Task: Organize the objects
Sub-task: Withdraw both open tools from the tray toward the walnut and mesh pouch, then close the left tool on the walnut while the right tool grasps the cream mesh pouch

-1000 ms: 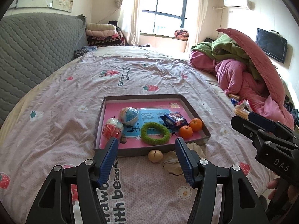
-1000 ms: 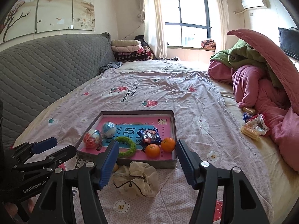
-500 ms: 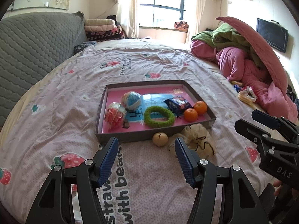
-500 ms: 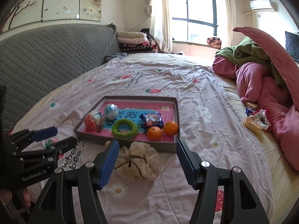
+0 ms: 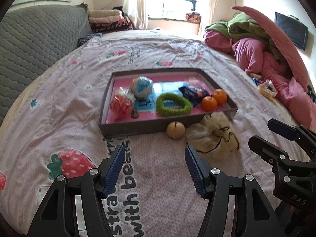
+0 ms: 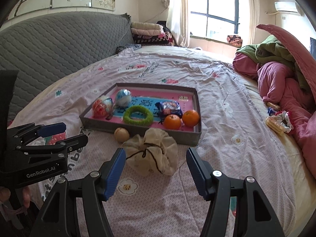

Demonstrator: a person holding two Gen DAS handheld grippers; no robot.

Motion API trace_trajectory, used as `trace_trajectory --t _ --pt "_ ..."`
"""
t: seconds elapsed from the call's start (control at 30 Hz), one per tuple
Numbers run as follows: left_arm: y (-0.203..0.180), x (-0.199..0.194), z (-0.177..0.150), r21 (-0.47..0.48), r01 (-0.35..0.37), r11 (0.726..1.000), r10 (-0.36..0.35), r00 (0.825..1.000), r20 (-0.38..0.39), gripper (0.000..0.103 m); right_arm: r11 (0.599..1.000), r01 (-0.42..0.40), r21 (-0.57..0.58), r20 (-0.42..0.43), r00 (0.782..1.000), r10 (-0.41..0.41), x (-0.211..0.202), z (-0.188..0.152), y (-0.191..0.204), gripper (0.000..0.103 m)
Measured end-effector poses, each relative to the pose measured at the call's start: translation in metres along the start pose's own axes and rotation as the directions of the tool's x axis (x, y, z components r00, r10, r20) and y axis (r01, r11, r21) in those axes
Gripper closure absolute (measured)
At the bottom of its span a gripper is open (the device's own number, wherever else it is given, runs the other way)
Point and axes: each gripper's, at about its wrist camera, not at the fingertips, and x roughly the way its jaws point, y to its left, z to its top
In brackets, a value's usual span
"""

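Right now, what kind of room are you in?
Most likely a bedroom at home. There's a big bed with a padded headboard, a pile of quilts, and folded blankets by the window.

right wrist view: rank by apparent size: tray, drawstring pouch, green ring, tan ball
1. tray
2. drawstring pouch, though nearest the camera, so it looks enlarged
3. green ring
4. tan ball

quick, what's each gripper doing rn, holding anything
Left gripper: open, holding nothing, above the bedsheet.
Right gripper: open, holding nothing, cloth pouch just ahead.
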Motion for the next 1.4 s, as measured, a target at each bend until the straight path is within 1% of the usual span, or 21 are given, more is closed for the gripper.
trace_trajectory --t 0.23,0.7,0.87,0.9,0.97,1.03,1.1,1.17,1.23,1.27,1.4 --pt "-0.002 0.024 -0.006 0.005 0.009 1.000 -0.008 0.999 -0.039 0.038 1.000 -0.003 -0.017 -0.039 0.999 0.002 0.018 -0.008 0.002 0.040" --pt "-0.006 0.084 0.002 0.005 0.016 1.000 -0.016 0.996 -0.090 0.038 0.999 -0.007 -0.051 -0.101 0.995 0.002 0.063 -0.024 0.000 0.040" --pt "-0.006 0.095 0.007 0.001 0.032 0.999 -0.032 0.996 -0.081 0.038 0.997 -0.003 -0.079 -0.106 0.994 -0.005 0.078 -0.023 0.001 0.040" --pt "-0.006 0.098 0.009 -0.003 0.055 0.999 -0.055 0.995 -0.085 0.038 0.997 -0.001 -0.083 -0.109 0.994 -0.008 0.081 -0.023 0.001 0.040" --pt "-0.008 0.100 0.011 0.001 0.065 0.998 -0.065 0.994 -0.084 0.038 0.996 0.010 -0.089 -0.112 0.993 -0.020 0.087 -0.022 0.000 0.040" --pt "-0.012 0.101 0.012 0.010 0.080 0.997 -0.079 0.994 -0.079 0.038 0.996 0.015 -0.083 -0.114 0.993 -0.024 0.092 -0.021 -0.003 0.040" --pt "-0.014 0.105 0.014 0.015 0.073 0.997 -0.071 0.994 -0.077 0.038 0.998 0.010 -0.068 -0.114 0.993 -0.017 0.096 -0.020 -0.007 0.040" --pt "-0.015 0.108 0.017 0.008 0.086 0.996 -0.085 0.993 -0.082 0.038 0.999 0.006 -0.051 -0.115 0.993 -0.012 0.099 -0.018 -0.012 0.040" --pt "-0.015 0.110 0.019 0.001 0.085 0.996 -0.085 0.993 -0.078 0.038 0.999 0.000 -0.045 -0.114 0.994 -0.005 0.101 -0.017 -0.015 0.040" --pt "-0.015 0.111 0.020 -0.002 0.089 0.996 -0.088 0.993 -0.081 0.038 0.999 -0.002 -0.041 -0.113 0.994 -0.002 0.102 -0.016 -0.017 0.041" --pt "-0.016 0.112 0.020 -0.008 0.090 0.996 -0.091 0.993 -0.079 0.038 1.000 -0.011 -0.025 -0.107 0.994 0.008 0.105 -0.015 -0.020 0.052"
